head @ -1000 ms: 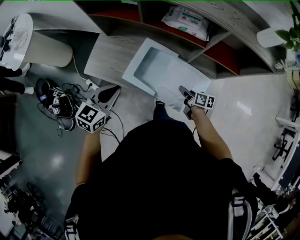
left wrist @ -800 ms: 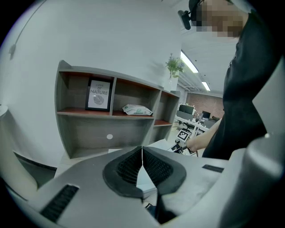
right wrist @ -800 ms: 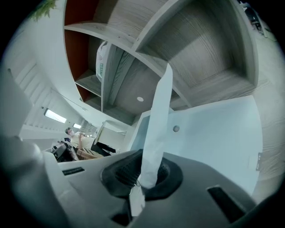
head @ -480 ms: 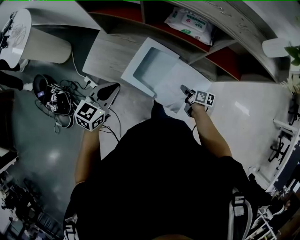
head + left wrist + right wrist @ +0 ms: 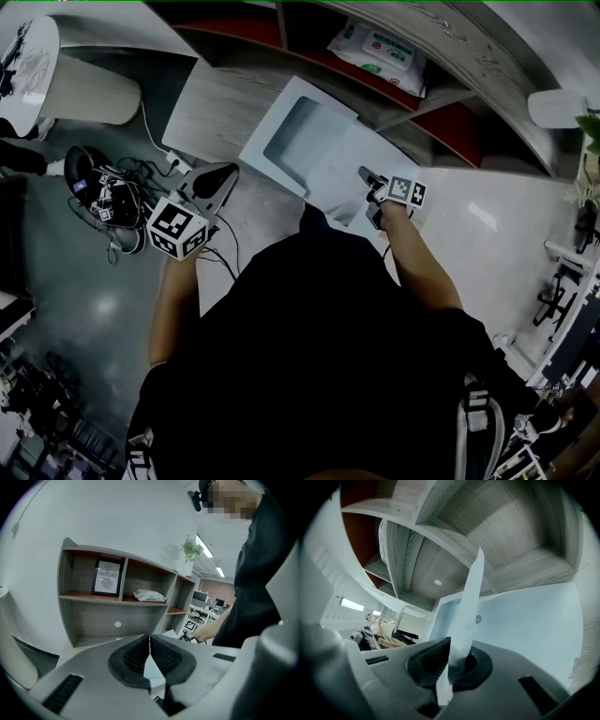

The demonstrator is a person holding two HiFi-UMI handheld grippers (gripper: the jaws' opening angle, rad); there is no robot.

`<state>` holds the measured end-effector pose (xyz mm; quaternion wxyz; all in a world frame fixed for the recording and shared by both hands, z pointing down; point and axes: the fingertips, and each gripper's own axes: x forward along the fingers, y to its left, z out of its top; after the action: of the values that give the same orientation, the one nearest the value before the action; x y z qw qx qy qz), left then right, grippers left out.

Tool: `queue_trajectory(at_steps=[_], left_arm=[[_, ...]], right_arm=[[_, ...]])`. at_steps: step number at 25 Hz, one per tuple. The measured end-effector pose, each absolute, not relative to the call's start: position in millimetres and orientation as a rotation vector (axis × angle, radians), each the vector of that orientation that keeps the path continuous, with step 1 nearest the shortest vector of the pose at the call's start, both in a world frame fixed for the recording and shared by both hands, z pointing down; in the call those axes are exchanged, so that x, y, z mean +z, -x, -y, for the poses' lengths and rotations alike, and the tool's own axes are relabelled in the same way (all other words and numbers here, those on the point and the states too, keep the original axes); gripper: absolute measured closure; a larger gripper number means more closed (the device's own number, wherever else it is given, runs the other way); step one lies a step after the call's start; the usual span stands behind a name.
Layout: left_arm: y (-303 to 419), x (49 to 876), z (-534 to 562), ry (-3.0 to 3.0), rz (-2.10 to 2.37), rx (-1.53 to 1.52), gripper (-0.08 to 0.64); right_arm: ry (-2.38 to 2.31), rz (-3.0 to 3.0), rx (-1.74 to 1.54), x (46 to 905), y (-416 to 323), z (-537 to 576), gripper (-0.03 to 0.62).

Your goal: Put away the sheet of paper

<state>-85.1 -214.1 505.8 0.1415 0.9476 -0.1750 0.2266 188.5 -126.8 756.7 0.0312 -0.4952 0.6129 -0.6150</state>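
Over the open white box (image 5: 279, 120) on the low wooden ledge (image 5: 217, 105) of the shelf unit, the sheet of paper (image 5: 349, 171) is held by its near edge in the right gripper (image 5: 368, 181), whose jaws are pressed tight on it. The step would probably be done best if the far edge were lowered first, the corners squared to the box walls, and the pinch kept until most of the sheet is supported, since so thin a sheet is likely to sag or slide. White and limp, the sheet is seen edge-on from the right gripper view as a slightly bowed strip. The left gripper (image 5: 150, 654) is closed on nothing and is held well apart at the left.
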Motion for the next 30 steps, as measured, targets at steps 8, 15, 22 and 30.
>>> queue_trajectory(at_steps=[8,15,22,30], left_arm=[[78,512,222,-2.72,0.519,0.657,0.538],[70,513,225,-2.712,0.52,0.655,0.538],[68,517,222,-2.699,0.516,0.665,0.538],[69,518,222,-2.689,0.527,0.669,0.538]], right_arm=[[1.522,-1.877,-1.932,772,-198,138,0.577],[1.515,-1.896,-1.951,779,-203,145,0.578],[1.516,-1.9,-1.968,786,-205,148,0.577],[1.521,-1.926,-2.001,795,-207,151,0.577]])
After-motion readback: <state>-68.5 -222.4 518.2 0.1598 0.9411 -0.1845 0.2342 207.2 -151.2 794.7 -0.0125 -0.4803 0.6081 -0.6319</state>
